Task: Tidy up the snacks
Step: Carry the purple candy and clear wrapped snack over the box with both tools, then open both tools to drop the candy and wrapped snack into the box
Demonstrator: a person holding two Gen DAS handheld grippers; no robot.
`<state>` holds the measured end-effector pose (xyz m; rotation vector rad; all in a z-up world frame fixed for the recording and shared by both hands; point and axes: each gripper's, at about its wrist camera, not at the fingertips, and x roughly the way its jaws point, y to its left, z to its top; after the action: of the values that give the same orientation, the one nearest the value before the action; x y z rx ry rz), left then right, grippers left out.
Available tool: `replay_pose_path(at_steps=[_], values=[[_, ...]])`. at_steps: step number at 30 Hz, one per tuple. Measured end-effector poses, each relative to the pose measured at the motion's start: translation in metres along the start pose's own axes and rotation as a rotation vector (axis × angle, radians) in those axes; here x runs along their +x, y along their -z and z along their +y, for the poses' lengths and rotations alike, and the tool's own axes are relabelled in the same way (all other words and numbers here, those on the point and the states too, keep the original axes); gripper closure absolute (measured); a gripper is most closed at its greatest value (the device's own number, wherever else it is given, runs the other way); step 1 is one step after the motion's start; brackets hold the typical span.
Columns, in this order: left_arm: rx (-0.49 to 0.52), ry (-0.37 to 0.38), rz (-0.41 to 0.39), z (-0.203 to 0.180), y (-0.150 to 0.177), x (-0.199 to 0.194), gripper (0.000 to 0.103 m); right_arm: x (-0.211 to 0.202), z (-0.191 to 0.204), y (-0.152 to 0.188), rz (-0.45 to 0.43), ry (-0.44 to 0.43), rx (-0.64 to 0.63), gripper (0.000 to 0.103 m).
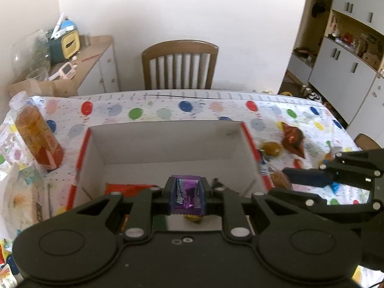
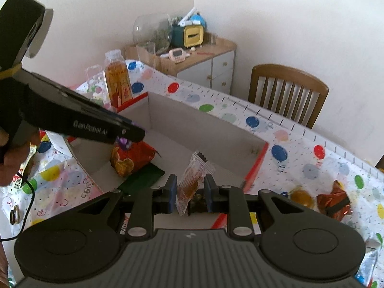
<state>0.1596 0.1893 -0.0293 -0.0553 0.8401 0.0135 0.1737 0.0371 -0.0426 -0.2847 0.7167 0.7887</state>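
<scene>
Item 1. Left tongs (image 1: pixel 187 198): clamped on a purple candy packet (image 1: pixel 187 195), which sat upright between the pads, over the near end of the cardboard box (image 1: pixel 168 141). Judged light, crinkly and slippery; best taken across its flat faces, as it was.

Item 2. Right tongs (image 2: pixel 189 195): closed on a clear sachet of orange snack (image 2: pixel 192 182), pinched low, its crimped top standing free above the pads, at the box's near rim. Judged soft and light, contents crushable; best held by the sealed edge.

Item 3. Just beyond the left tongs, inside the box: red foil snack bag (image 2: pixel 130 159) resting on a dark green packet (image 2: pixel 141 178). Judged puffy and easily dented.

Item 4. Right of the box, on the balloon-print counter (image 1: pixel 153 112): round golden sweet (image 1: pixel 271 148) and brown foil packet (image 1: pixel 292 139), not yet boxed.

Item 5. Left of the box: orange drink bottle (image 1: pixel 38 134), upright.

Item 6. Farthest: wooden chair (image 1: pixel 180 64).
</scene>
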Motion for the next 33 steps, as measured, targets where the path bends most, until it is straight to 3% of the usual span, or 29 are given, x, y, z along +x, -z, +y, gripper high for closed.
replay_pose_path(at_steps=[8, 19, 33], values=[[-0.034, -0.027, 0.038, 0.037, -0.006, 0.03, 0.086, 0.045, 0.015, -0.003, 0.087, -0.001, 0.0, 0.079], [-0.026, -0.066, 0.099, 0.061, -0.01, 0.077, 0.086, 0.09, 0.022, 0.0, 0.179, 0.038, -0.011, 0.079], [-0.032, -0.06, 0.145, 0.07, -0.016, 0.107, 0.085, 0.099, 0.018, 0.006, 0.213, 0.048, 0.002, 0.078]])
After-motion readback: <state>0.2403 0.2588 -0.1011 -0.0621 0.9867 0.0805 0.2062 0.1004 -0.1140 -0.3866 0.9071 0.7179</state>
